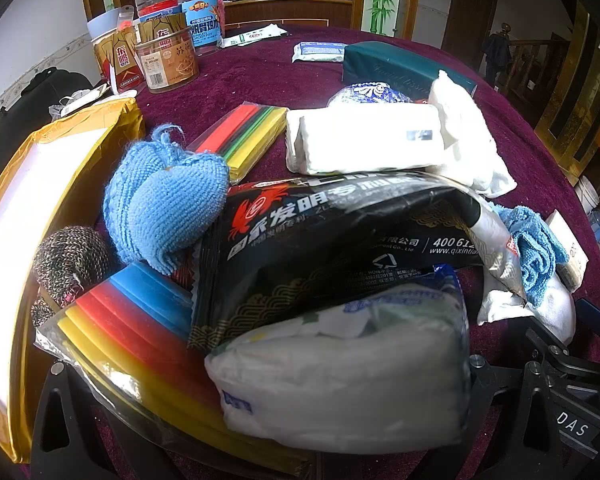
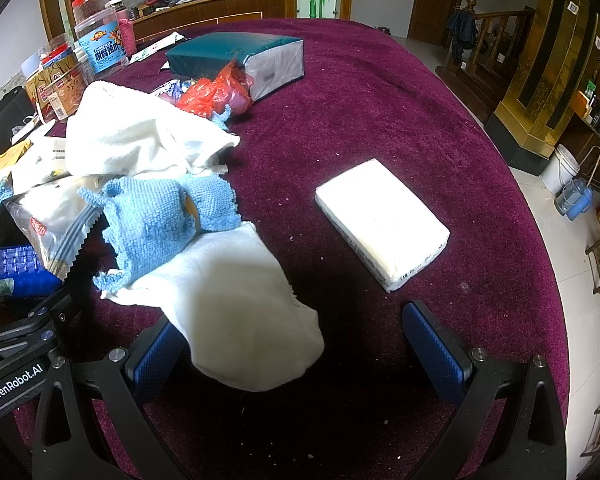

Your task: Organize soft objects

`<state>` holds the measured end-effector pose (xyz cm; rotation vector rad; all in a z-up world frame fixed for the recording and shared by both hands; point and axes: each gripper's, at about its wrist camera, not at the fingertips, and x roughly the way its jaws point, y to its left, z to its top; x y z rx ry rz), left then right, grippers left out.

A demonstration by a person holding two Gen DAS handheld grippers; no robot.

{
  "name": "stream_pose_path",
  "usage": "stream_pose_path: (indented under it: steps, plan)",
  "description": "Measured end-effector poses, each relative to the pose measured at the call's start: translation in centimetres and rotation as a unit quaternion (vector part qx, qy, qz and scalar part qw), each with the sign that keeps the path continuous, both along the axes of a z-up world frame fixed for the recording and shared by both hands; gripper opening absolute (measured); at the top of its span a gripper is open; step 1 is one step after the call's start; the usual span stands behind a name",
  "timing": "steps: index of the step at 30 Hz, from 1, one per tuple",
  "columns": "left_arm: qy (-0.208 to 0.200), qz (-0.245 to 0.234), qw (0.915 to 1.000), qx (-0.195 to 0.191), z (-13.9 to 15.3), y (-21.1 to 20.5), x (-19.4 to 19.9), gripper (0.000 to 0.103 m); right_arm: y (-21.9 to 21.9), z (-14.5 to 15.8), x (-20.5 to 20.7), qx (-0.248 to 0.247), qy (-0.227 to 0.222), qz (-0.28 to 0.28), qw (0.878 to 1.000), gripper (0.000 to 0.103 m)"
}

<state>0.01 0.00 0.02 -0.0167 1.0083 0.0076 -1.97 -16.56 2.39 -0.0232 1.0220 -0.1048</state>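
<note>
Gripping a soft white tissue pack (image 1: 340,364) in clear wrap with the left gripper (image 1: 268,420), black crab-printed bag (image 1: 340,236) just beyond. Holding the right gripper (image 2: 300,356) spread wide, white cloth (image 2: 236,304) lying between its blue fingers (image 2: 436,356).

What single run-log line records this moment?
left gripper: shut on tissue pack | right gripper: open, over white cloth | table

Black crab-logo bag (image 1: 340,236): "400 612", "qixintia". Left gripper (image 1: 576,430): "DAS". Right gripper (image 2: 300,354): "GenRobot.AI".
</note>
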Motion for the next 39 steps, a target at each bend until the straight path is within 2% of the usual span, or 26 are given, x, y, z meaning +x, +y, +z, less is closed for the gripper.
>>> stream_pose_path:
  steps: [39]
  plan:
    - [0.000, 0.000, 1.0000, -0.001, 0.02, -0.02, -0.01, 0.103, 0.20, -0.15, 0.36, 0.003, -0.002, -0.017, 1.000, 0.103]
